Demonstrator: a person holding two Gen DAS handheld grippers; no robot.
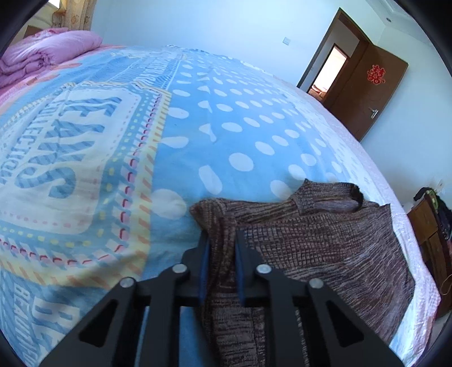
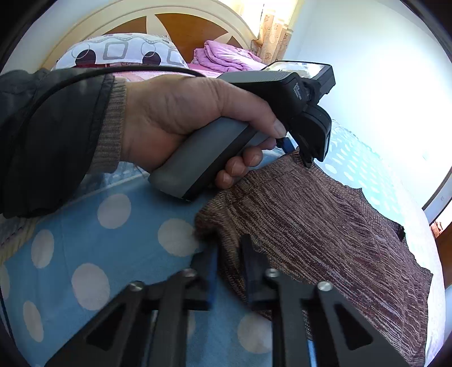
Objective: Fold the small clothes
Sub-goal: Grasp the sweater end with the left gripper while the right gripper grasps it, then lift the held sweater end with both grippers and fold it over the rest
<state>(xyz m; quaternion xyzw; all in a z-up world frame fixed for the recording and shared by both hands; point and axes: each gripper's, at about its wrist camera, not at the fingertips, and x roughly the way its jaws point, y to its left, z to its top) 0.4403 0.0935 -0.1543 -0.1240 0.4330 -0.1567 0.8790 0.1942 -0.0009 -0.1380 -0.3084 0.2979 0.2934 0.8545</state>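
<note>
Two grippers work at one bed [image 1: 214,146], which fills most of both views and is covered by a light blue sheet [image 1: 240,127] with white dots and a large lettered panel on one side. A wooden door [image 1: 367,93] stands open in the white wall beyond the bed in the left wrist view; a headboard [image 2: 175,25] and a patterned pillow [image 2: 118,52] close the far end in the right wrist view. A folded pink quilt [image 1: 48,53] lies at the head of the bed, near the curtain.

The sweater [image 1: 325,248], a brown mottled knit, lies flat on the sheet near the edge of the bed, with its collar opening toward the dotted area. It is the only garment on the sheet.

The person's left hand [image 2: 183,121], in a dark sleeve [image 2: 53,135] with a knit cuff, grips the grey handle of the far tool in the right wrist view.

Left gripper [image 1: 221,240]: jaws nearly closed, blue pads pressed on a raised fold of the sweater at its corner edge. The knit runs between the fingers toward the camera.

Right gripper [image 2: 230,245]: jaws nearly closed, pinching another corner edge of the same sweater, where the knit bunches up between the fingers.
</note>
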